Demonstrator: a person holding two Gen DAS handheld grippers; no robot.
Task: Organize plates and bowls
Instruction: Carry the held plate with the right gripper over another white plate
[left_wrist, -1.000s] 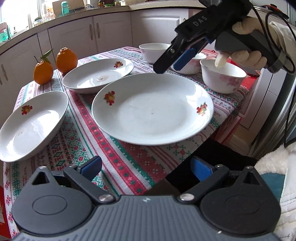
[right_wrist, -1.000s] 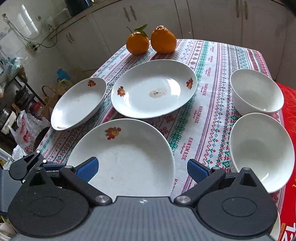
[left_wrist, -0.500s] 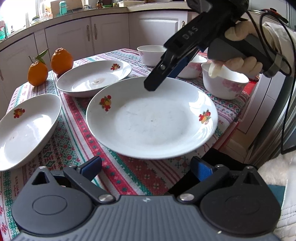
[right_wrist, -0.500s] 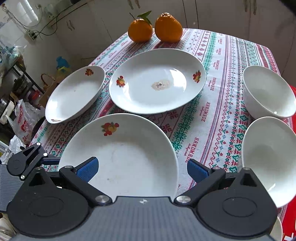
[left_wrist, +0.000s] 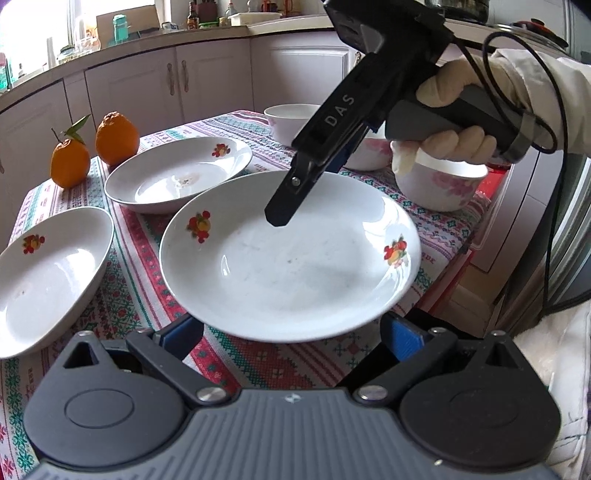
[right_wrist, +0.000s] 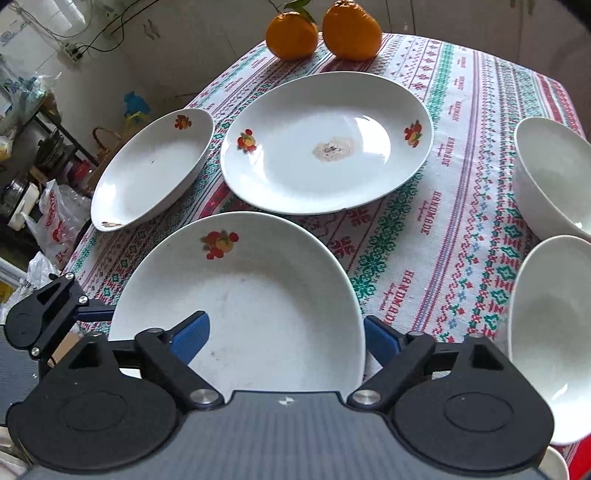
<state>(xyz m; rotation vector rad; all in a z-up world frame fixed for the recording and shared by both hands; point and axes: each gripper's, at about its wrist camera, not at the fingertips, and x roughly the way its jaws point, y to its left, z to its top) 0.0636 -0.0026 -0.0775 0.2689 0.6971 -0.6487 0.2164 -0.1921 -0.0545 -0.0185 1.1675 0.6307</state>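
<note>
Plate (right_wrist: 258, 295) rim between closing right fingers (right_wrist: 192, 338).

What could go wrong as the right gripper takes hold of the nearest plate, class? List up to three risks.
1. The right gripper has just been closing its jaws, which straddle only one rim of the nearest plate; a one-sided pinch may let it tilt and slip.
2. The plate seems to overhang the tablecloth edge, so a nudge could tip it off.
3. A bowl sits close beside; a swing might knock it.
</note>
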